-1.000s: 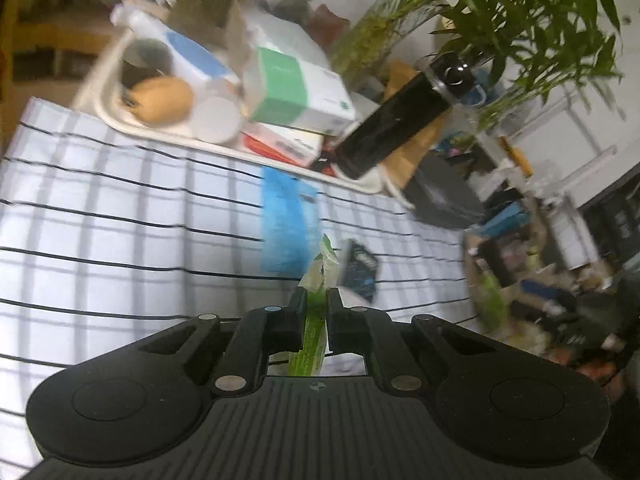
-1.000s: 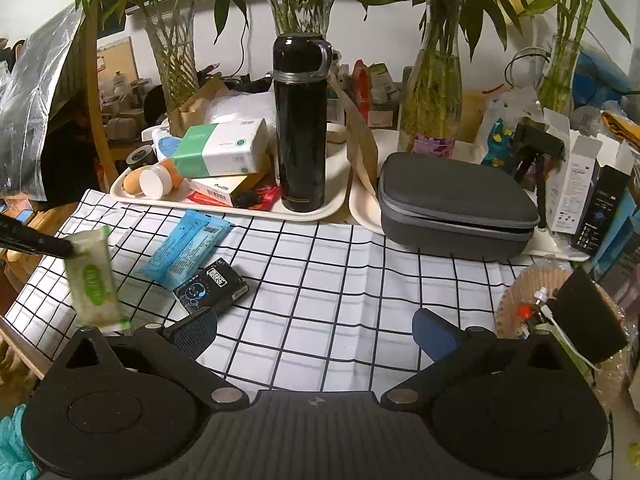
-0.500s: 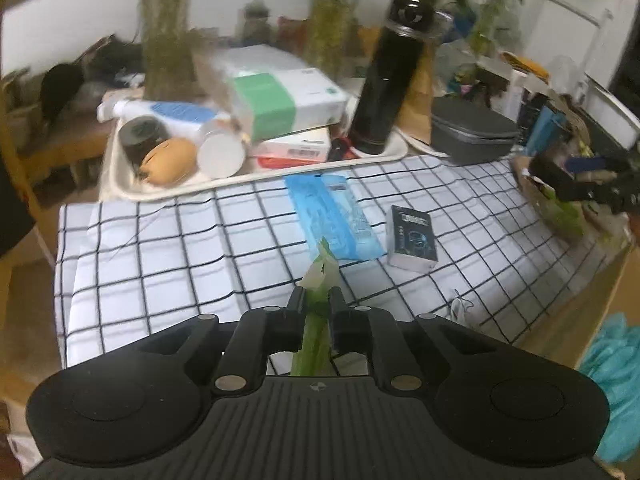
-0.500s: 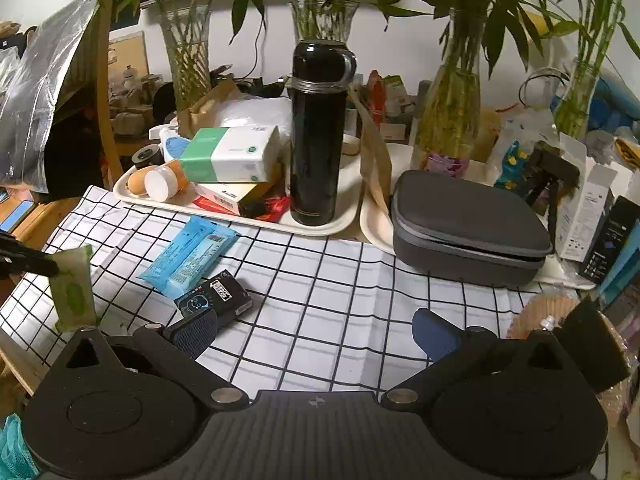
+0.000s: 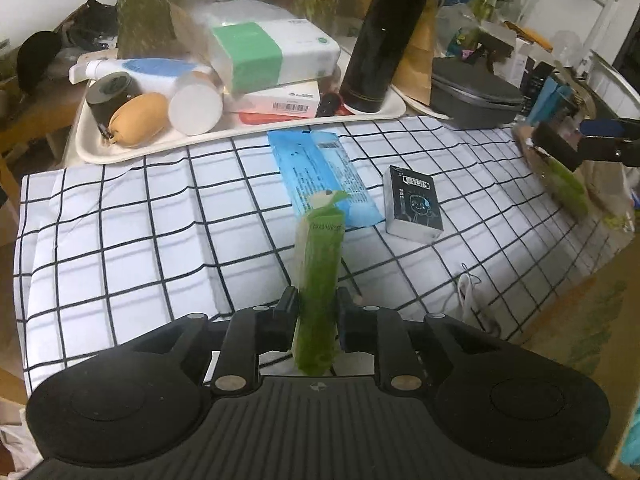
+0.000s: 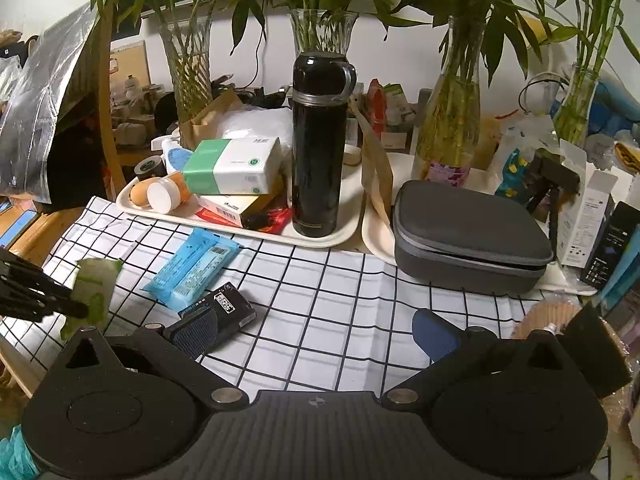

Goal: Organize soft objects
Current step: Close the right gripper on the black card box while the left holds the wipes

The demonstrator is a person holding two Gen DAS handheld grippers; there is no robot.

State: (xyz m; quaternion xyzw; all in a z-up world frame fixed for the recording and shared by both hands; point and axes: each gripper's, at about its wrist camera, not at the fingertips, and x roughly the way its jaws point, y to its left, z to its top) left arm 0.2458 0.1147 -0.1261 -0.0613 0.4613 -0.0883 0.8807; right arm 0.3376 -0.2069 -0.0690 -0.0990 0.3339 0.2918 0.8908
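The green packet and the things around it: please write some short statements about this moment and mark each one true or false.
1. The left gripper holds the green packet between its jaws. True.
2. The right gripper is closed on the small black box. False: its jaws stand wide open and hold nothing.
3. The blue packet lies flat on the checked cloth, beside the small black box. True.
4. The black flask lies on its side on the cloth. False: it stands upright on the white tray.
5. The grey zip case is open. False: it is closed.
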